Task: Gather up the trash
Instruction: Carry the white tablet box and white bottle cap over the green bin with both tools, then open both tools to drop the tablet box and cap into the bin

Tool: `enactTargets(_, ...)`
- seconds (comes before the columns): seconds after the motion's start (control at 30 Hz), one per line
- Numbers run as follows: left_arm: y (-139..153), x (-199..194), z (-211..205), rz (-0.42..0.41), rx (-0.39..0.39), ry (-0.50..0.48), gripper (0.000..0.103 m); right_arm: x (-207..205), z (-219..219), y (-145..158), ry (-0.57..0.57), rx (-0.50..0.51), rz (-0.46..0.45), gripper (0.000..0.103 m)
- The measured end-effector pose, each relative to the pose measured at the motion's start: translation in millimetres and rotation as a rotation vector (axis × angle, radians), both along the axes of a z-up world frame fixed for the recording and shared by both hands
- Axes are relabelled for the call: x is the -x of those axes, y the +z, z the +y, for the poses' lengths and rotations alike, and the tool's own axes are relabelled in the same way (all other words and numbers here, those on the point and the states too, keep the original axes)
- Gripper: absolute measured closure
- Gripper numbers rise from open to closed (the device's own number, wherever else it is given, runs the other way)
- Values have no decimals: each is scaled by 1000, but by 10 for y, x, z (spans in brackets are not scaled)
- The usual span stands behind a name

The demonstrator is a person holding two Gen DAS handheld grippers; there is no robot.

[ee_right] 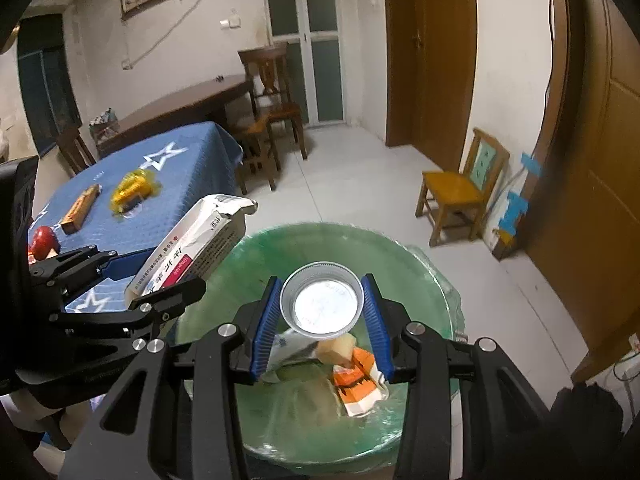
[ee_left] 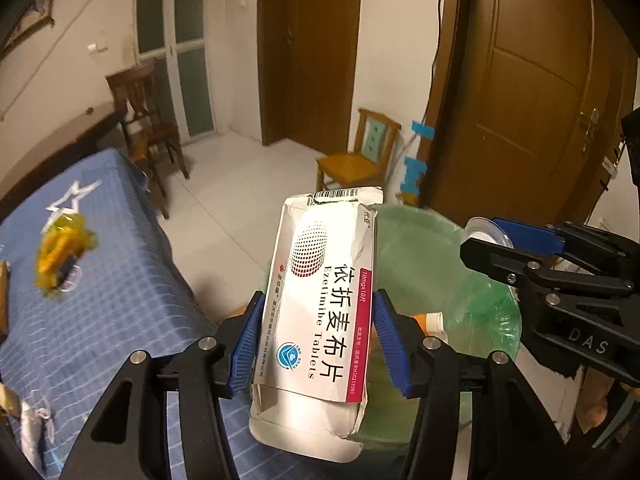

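My left gripper (ee_left: 318,336) is shut on a white tablet box (ee_left: 320,312) with a red side stripe, its end flaps torn open. It hangs over the near rim of the green-lined trash bin (ee_left: 492,292). In the right wrist view that box (ee_right: 192,248) juts over the bin's left rim (ee_right: 256,240). My right gripper (ee_right: 322,320) is shut on a small clear plastic cup (ee_right: 322,304), held above the middle of the bin. Inside the bin lie an orange-and-white carton (ee_right: 358,388) and crumpled wrappers.
A table with a blue star cloth (ee_right: 188,172) stands left of the bin, bearing a yellow wrapper (ee_right: 132,192), a long brown box (ee_right: 80,208) and a red apple (ee_right: 42,240). A small wooden chair (ee_right: 460,188) and brown doors (ee_right: 592,160) stand to the right.
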State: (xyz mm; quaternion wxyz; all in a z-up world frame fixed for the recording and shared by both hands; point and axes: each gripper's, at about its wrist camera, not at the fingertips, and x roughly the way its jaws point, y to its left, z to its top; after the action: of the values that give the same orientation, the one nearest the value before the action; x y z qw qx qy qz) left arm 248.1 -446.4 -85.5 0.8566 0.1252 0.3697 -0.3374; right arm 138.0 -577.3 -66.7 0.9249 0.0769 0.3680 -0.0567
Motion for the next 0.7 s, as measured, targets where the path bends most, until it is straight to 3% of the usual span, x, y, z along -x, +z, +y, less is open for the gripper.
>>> enactTargets(0.4,-429,-271,-276,73,-64,-3,47,-97,-234,-182,-15,-17,51,64)
enactTargets(0.7,-479,-268,-344,69,-69,1,47,-125,-261,-184,-13,-17,52,64)
